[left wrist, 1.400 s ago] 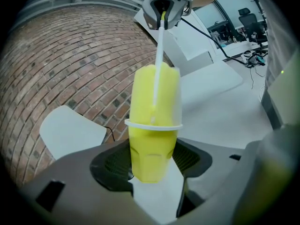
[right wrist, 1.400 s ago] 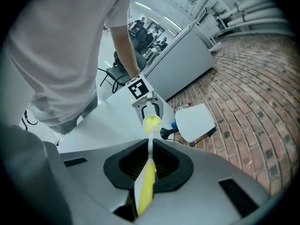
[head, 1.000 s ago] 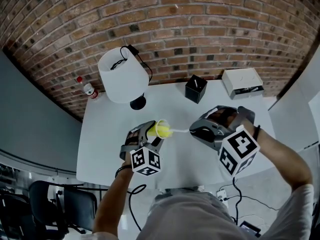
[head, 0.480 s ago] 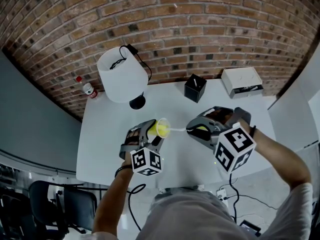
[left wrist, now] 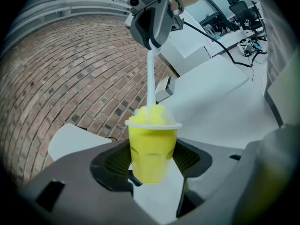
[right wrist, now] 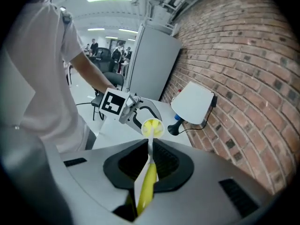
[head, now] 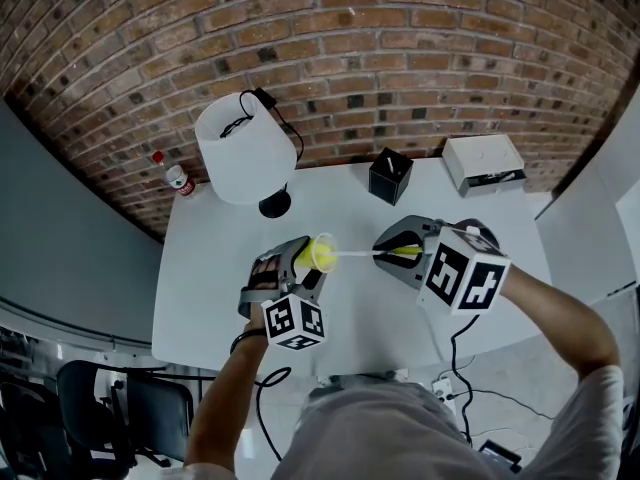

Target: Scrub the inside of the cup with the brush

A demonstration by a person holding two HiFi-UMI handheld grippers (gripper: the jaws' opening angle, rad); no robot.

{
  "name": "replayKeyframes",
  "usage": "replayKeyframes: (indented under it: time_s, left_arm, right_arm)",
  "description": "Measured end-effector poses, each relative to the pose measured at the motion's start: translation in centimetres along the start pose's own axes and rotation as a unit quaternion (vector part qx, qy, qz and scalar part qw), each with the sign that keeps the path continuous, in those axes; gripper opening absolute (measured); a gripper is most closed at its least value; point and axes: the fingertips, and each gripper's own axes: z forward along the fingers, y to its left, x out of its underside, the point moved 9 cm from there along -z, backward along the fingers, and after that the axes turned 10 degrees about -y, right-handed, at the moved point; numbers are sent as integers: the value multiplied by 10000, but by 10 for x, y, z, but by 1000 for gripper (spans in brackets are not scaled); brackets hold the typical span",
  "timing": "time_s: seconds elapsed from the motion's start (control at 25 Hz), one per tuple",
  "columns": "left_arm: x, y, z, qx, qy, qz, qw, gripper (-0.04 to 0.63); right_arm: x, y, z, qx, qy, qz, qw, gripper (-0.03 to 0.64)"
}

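Observation:
A small yellow cup (head: 322,253) hangs over the white table, tipped with its mouth toward the right. My left gripper (head: 305,258) is shut on its sides; in the left gripper view the cup (left wrist: 151,146) sits between the dark pads. A brush (head: 360,254) with a thin white stem and a yellow handle reaches from the right into the cup. Its yellow head fills the cup's mouth (right wrist: 153,128). My right gripper (head: 390,251) is shut on the brush handle (right wrist: 146,186), and the stem (left wrist: 151,83) runs from it down into the cup.
A lamp with a white shade (head: 245,150) stands at the table's back left, with a small bottle (head: 176,176) beside it. A black box (head: 391,177) and a white box (head: 485,165) sit along the back edge. An office chair (head: 120,408) is left of me.
My right gripper has rolled about its own line, so its marker cube shows a different face. The brush has stayed in the cup. The left gripper and cup have not moved.

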Motion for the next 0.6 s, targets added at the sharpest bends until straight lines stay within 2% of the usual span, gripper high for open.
replayKeyframes:
  time_s: [0.16,0.36,0.6]
  left_arm:
    - [-1,0,0,-45,-8,39,10000,278]
    - [-1,0,0,-57,-4,92,9999,278]
    - [-1,-1,1,-83,-17,183,9998,278]
  right_arm:
    - [6,-6,0,-38,-117,737,9972,26]
    - [14,-13,0,-84,-162,1424,9896,28]
    - [23,-19,0,-131,-287,2328,9720,29]
